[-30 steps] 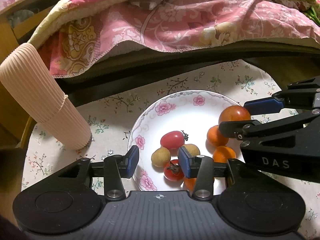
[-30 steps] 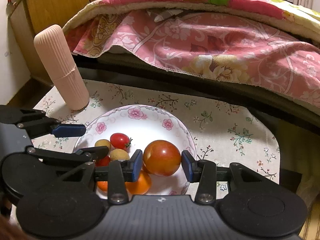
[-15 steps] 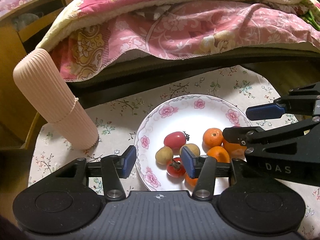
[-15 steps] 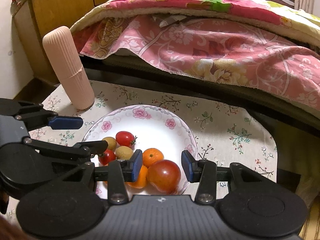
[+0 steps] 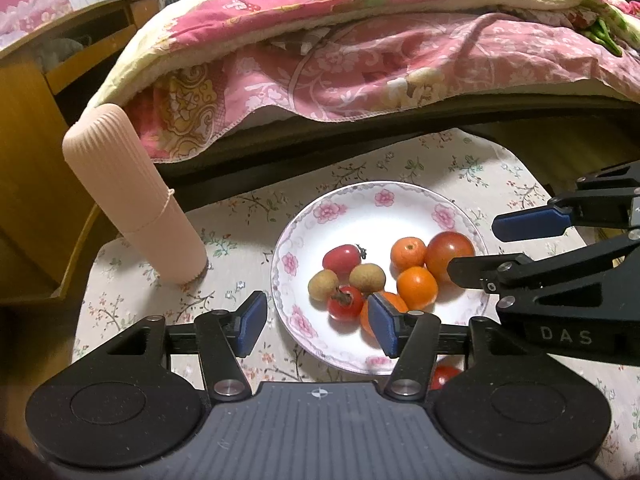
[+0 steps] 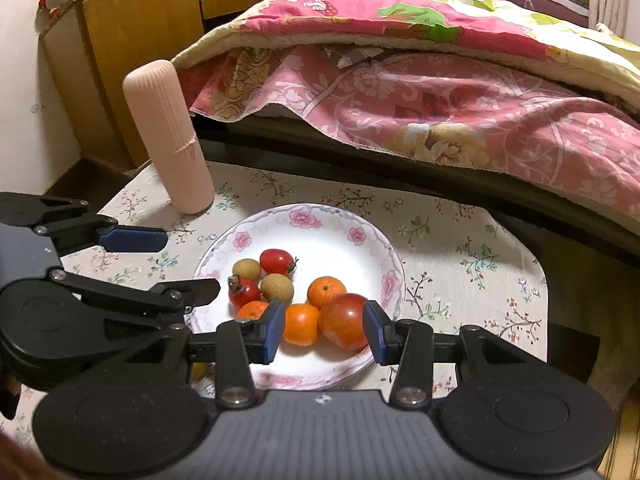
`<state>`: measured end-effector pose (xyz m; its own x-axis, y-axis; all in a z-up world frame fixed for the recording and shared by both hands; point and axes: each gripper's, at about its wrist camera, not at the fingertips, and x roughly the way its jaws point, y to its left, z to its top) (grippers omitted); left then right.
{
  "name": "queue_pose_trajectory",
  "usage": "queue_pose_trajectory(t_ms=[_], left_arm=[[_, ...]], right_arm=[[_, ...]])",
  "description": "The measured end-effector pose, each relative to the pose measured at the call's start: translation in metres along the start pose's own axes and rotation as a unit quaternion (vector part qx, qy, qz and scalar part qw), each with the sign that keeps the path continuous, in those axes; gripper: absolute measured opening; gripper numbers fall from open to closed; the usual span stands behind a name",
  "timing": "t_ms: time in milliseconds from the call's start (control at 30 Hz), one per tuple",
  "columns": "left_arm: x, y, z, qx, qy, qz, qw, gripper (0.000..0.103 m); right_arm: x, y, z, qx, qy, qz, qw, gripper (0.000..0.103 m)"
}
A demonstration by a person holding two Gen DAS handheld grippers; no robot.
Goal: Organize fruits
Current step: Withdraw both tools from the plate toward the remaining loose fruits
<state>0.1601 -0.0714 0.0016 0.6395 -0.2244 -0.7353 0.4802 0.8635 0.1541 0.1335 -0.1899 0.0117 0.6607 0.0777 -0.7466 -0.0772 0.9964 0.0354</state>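
Note:
A white plate with pink flowers [image 5: 360,208] [image 6: 320,224] holds a large red tomato [image 5: 448,254] [image 6: 344,320], small oranges [image 5: 416,286] [image 6: 326,290], two brown longans [image 5: 366,276] [image 6: 276,286] and two cherry tomatoes [image 5: 342,258] [image 6: 276,260]. My left gripper [image 5: 316,322] is open and empty over the plate's near rim. My right gripper [image 6: 324,330] is open and empty, raised just in front of the large tomato and an orange. Another small red fruit [image 5: 444,376] lies off the plate, half hidden behind the left gripper.
A tall ribbed pink cylinder [image 5: 132,196] [image 6: 168,136] stands left of the plate on the floral tablecloth [image 6: 460,248]. A bed with a pink quilt [image 5: 360,68] runs along the far side. A wooden cabinet [image 6: 128,32] stands at the far left.
My right gripper let go of the large tomato onto the plate's right side, then opened and drew back. Both grippers have pulled up and back from the plate.

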Motion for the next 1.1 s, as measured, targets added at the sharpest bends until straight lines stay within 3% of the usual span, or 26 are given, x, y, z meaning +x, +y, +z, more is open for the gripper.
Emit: queue_pose_trajectory(t_ms=[400,767,1100], left_arm=[[-0.012,0.000,-0.030,0.021,0.022,-0.017,0.9994,0.070],[-0.015,0.007,-0.067,0.032,0.061,-0.036,0.9970,0.073],[-0.002,0.007,-0.066,0.036,0.062,-0.053,0.9960,0.073]], right_arm=[[-0.008,0.015,-0.030,-0.013,0.028,0.015,0.999,0.043],[0.010,0.030,-0.057,-0.033,0.070,0.031,0.997,0.043],[0.032,0.038,-0.057,-0.048,0.082,0.042,0.995,0.043]])
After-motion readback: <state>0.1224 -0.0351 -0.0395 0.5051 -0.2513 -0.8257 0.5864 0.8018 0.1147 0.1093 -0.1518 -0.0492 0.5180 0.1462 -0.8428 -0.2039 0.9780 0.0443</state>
